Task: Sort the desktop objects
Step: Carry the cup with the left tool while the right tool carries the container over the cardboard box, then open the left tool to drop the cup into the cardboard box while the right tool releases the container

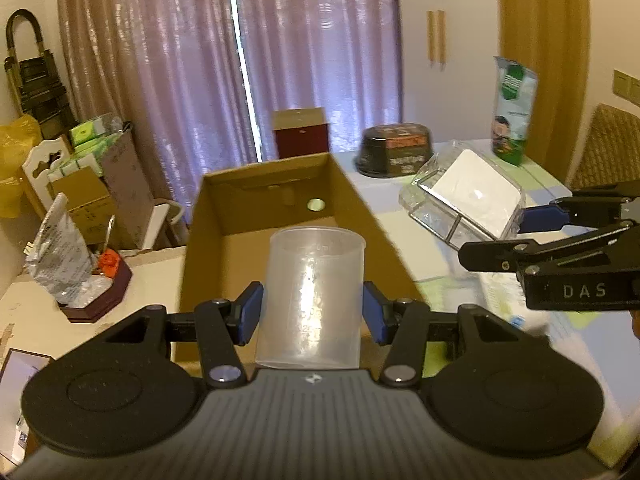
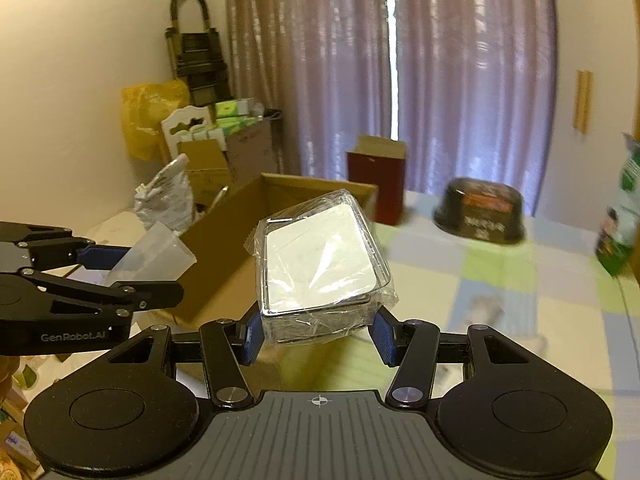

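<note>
Cup: clear measuring cup (image 1: 314, 300) pinched upright between my left tongs (image 1: 314, 312), blue pads on both sides, held over the near edge of the cardboard box (image 1: 208, 240).
Packet: wrapped clear case with a white card inside (image 2: 320, 264), clamped low between my right tongs (image 2: 318, 334), held off the checked tablecloth (image 2: 500, 272) beside the box.
Box: open top, floor looks bare where I can see it; cup and packet both fit.
Judgement: both loads look headed for the box.
Spacing: tongs sit near each other; I go in one at a time to avoid a clash.
Release: lower cup to the floor before I let go, else it tips.
Grip risk: wrap is slick, so I keep the packet level.
Table: black bowl (image 2: 480, 210), red box (image 2: 376, 180), green packet (image 1: 514, 110) stand on it.
</note>
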Demonstrator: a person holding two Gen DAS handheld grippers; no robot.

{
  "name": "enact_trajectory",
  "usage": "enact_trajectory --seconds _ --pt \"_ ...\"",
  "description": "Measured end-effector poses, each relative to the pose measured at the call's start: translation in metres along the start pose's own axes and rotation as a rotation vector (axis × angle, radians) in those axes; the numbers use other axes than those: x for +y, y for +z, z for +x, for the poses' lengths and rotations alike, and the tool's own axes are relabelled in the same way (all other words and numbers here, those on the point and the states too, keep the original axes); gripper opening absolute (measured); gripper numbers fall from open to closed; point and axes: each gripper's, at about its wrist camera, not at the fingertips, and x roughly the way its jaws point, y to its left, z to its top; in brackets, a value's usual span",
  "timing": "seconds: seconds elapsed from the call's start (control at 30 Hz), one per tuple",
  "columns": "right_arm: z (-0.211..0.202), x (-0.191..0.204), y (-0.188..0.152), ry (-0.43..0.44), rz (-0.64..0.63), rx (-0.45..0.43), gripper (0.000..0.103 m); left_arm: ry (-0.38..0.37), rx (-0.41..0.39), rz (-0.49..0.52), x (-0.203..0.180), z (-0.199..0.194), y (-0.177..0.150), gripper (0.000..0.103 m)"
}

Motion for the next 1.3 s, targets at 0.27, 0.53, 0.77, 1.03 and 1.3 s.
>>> enact_trajectory --seconds 0.27,0.53,0.77,1.03,1.3 --pt "0.056 0.007 0.017 0.026 -0.016 0.024 0.053 0.026 0.016 -0.002 0.031 0.035 0.015 0.048" --pt "0.097 0.008 0.027 0.043 -0.018 0.043 0.053 0.023 0.037 0.004 0.042 0.068 0.017 0.048" --pt "0.120 0.006 0.030 0.039 -0.030 0.051 0.053 0.030 0.067 0.018 0.048 0.096 0.015 0.048" --pt "0.144 0.004 0.031 0.037 -0.043 0.071 0.053 0.032 0.106 0.050 0.050 0.120 0.008 0.048" --pt "0.161 0.002 0.028 0.041 -0.039 0.095 0.053 0.039 0.129 0.067 0.050 0.134 -0.001 0.049"
